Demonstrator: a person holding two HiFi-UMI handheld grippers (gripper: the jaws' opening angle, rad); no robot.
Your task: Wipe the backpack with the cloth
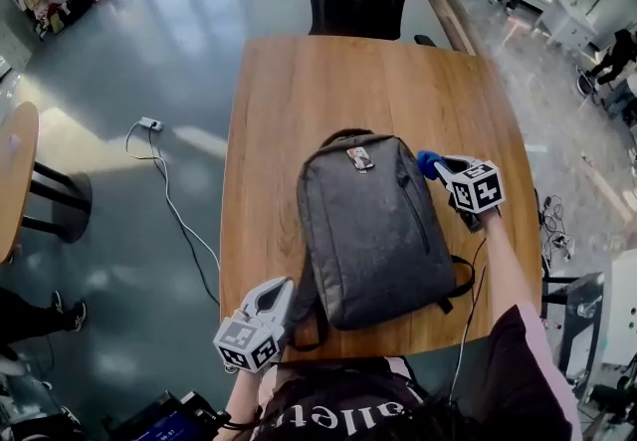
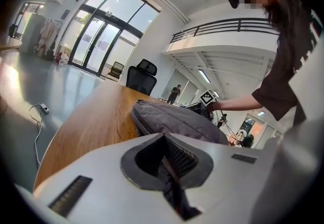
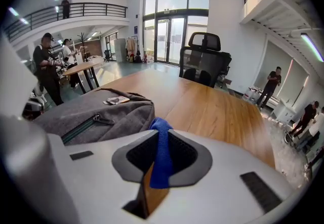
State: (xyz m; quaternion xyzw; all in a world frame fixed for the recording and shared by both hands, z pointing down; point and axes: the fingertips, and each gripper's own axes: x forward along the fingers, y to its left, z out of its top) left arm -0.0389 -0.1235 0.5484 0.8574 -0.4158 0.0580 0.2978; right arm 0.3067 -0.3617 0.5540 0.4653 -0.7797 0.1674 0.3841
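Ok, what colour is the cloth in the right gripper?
Blue. The cloth shows best in the right gripper view, pinched between the jaws.

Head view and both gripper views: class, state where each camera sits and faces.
Head view: on the head, steeply down onto the backpack on the table; left tool, right tool show.
Left gripper view: on the left tool, facing across the backpack; shut jaws, right arm show.
Right gripper view: on the right tool, facing the chair; jaws grip the cloth.
All share backpack, chair.

left gripper (image 1: 280,289): fingers together, empty, held close to the body | right gripper (image 1: 436,168): fingers clamped on cloth (image 3: 161,160), arm stretched forward
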